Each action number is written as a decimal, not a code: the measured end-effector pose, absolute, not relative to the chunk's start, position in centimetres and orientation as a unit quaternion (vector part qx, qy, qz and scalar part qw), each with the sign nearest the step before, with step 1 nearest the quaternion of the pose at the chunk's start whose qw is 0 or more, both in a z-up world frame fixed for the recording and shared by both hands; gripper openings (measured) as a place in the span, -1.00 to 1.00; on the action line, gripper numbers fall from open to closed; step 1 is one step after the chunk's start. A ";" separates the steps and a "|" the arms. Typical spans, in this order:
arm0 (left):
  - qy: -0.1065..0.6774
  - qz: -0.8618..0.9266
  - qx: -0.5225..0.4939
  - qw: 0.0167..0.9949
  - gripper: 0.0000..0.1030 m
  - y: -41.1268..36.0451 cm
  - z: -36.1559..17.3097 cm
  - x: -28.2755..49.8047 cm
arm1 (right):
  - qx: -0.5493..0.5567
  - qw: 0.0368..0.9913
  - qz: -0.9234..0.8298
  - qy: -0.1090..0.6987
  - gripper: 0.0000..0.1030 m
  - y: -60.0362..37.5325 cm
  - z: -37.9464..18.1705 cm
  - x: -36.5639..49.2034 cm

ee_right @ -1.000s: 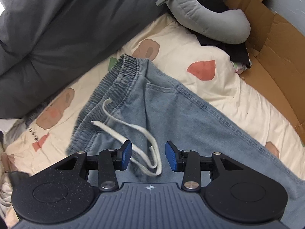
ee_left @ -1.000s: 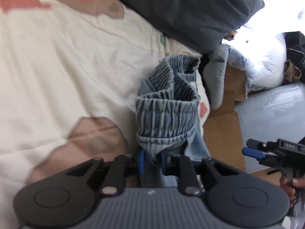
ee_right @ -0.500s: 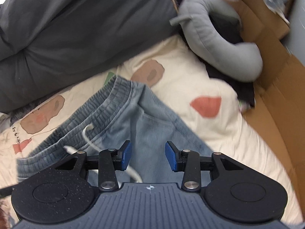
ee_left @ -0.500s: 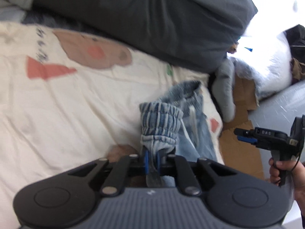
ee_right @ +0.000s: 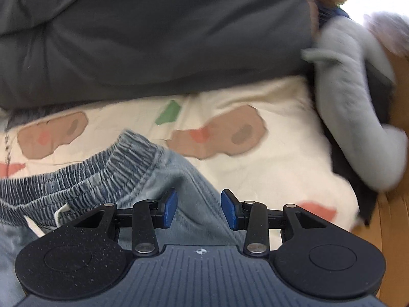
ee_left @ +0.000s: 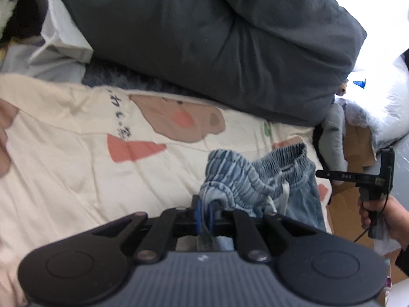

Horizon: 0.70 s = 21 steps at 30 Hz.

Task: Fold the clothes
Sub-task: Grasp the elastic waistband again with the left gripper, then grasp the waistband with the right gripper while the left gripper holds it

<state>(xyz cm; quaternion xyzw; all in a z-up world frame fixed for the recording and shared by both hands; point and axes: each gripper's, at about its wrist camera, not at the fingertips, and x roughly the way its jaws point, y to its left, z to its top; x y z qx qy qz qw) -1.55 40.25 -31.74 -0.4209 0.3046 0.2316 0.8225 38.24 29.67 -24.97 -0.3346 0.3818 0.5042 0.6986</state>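
Left tongs (ee_left: 203,213) were clamped on a bunched fold of the jeans (ee_left: 258,184), the blue pads nearly together with denim pinched between them. The elastic waistband was lifted off the bed sheet (ee_left: 76,168) at that corner, while the rest of the garment trailed down toward the bed's right edge. Right tongs (ee_right: 199,209) were held partly open above the pale denim just below the waistband, the pads apart and pressing on nothing. In the left wrist view the right tongs were seen from the side, gripped by a hand (ee_left: 375,212) out beyond the bed's edge, over cardboard (ee_left: 355,140) on the floor. A dark grey duvet (ee_left: 217,41) was piled along the far side of the bed, close to the waistband. A grey neck pillow (ee_right: 358,117) was wedged at the right edge. Open sheet was left to the left of the jeans. Both tongs were angled downward toward the bed.
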 end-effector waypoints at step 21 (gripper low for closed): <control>0.390 0.242 -0.402 0.792 -0.54 42.0 -38.7 -0.6 | -0.477 0.571 0.558 0.369 -0.13 37.1 -32.3 35.6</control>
